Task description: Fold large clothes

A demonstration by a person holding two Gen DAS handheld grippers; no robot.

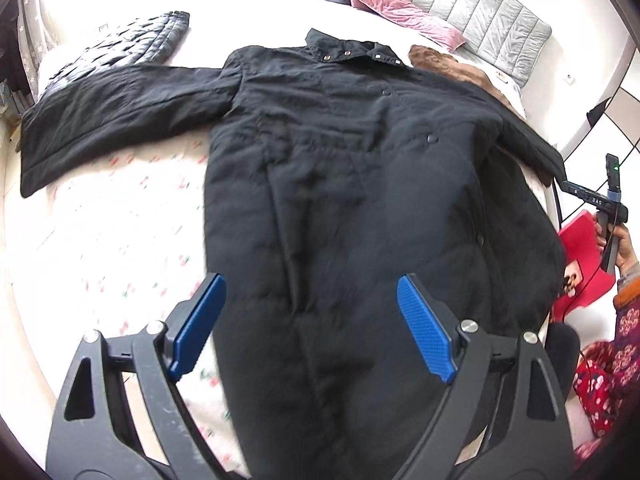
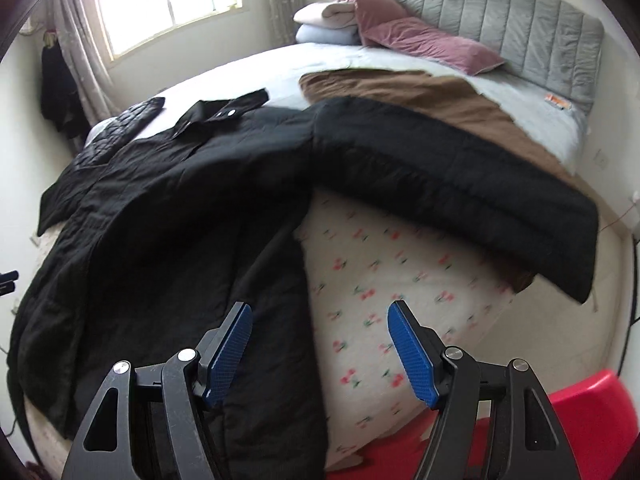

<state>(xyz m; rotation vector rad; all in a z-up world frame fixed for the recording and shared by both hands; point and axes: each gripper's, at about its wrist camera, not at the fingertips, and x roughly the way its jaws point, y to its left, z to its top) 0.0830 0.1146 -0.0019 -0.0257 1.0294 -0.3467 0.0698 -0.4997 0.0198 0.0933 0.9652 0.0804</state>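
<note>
black coat (image 1: 340, 168) lies spread flat, both the left gripper (image 1: 310, 326) and right gripper (image 2: 320, 354) wide and empty; next, grab a sleeve (image 2: 460, 184) to fold inward.

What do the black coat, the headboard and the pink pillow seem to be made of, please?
Coat: matte, lightly padded woven fabric, probably synthetic, judging by its soft wrinkles and metal snaps.
Headboard: grey upholstery in vertical channels with a slight sheen, perhaps velvet.
Pillow: pink velvet-like cloth, with a crushed, shiny nap.
</note>
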